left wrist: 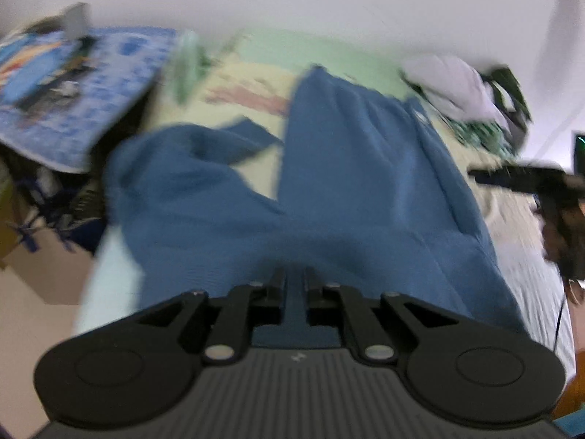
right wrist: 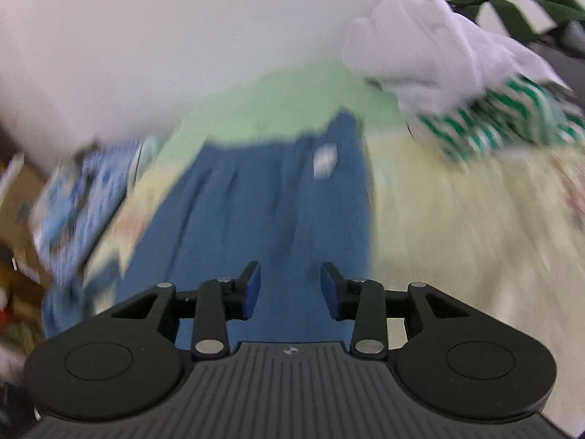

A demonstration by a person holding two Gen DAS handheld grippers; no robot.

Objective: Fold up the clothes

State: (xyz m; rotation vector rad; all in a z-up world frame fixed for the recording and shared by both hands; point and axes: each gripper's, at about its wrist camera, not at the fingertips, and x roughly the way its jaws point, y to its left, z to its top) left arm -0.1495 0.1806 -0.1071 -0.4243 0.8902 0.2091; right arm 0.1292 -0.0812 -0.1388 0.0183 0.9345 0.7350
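Note:
A pair of blue trousers (left wrist: pixel 347 168) lies spread on the bed, legs running away from me; one leg is bunched at the left. My left gripper (left wrist: pixel 294 274) is shut on the near edge of the blue trousers. In the right wrist view the same trousers (right wrist: pixel 256 212) lie lengthwise with a white label near the far end. My right gripper (right wrist: pixel 290 274) is open just above the cloth, holding nothing. The right gripper also shows in the left wrist view at the right edge (left wrist: pixel 519 179). Both views are blurred by motion.
The bed has a pale yellow and green cover (right wrist: pixel 457 219). A pile of white and green-striped clothes (right wrist: pixel 475 84) sits at the far right. A blue patterned blanket (left wrist: pixel 73 84) lies at the left. A white wall stands behind.

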